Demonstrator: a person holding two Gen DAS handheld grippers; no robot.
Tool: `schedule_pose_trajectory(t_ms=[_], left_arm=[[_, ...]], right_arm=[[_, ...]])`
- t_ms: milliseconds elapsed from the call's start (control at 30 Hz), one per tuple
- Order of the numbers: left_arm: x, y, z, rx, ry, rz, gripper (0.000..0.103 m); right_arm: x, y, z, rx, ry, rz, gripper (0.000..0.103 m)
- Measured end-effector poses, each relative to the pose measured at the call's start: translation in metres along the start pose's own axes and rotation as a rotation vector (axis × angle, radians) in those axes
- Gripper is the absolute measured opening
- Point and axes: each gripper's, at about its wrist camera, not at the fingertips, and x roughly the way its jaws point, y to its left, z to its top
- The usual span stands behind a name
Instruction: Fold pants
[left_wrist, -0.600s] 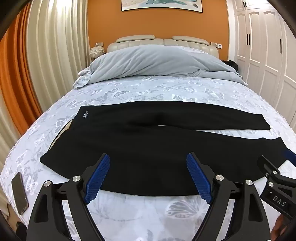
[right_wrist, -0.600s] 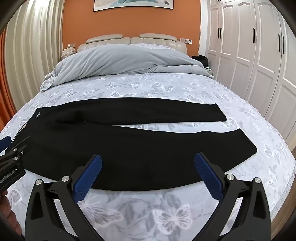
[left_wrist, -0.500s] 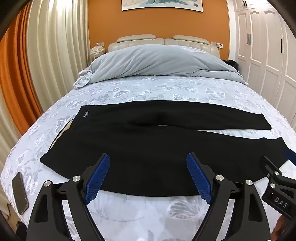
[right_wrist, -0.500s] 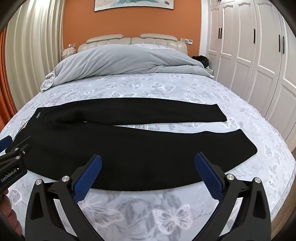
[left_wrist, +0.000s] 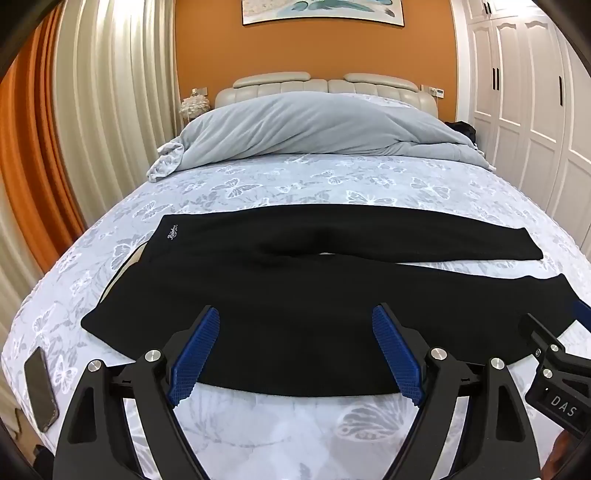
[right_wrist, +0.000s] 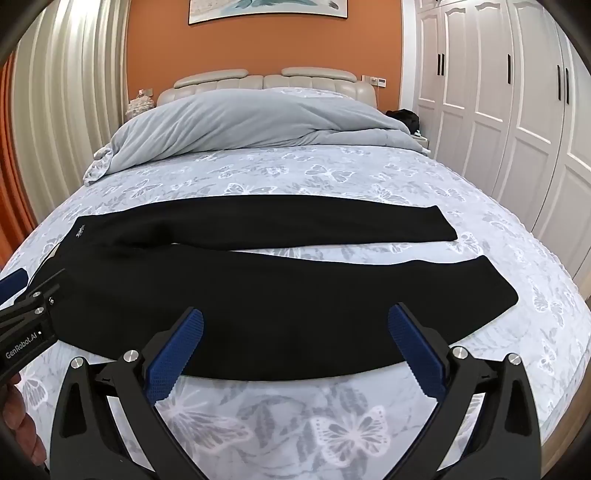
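black pants flat on bed, 2 legs splayed (waistband left)

Pants black, small white logo at 10 o'clock corner. Sheet pale lilac-grey, white/grey butterfly print. Duvet plain light grey at 12. Wall orange, headboard cream, wardrobe white at 2. Gripper pads blue, frames black.

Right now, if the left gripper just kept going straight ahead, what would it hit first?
Most likely the pants: the open left gripper points at their near leg. Depth is unclear.
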Motion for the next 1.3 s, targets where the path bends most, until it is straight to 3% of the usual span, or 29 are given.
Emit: schedule_pose_trajectory(t_ms=[1300], left_arm=[[0.0012,0.0048,-0.0017,-0.001,0.001,0.003,0.082]], right_arm=[[0.0063,-0.0063,0.0008,0.011,0.004,0.015,0.098]])
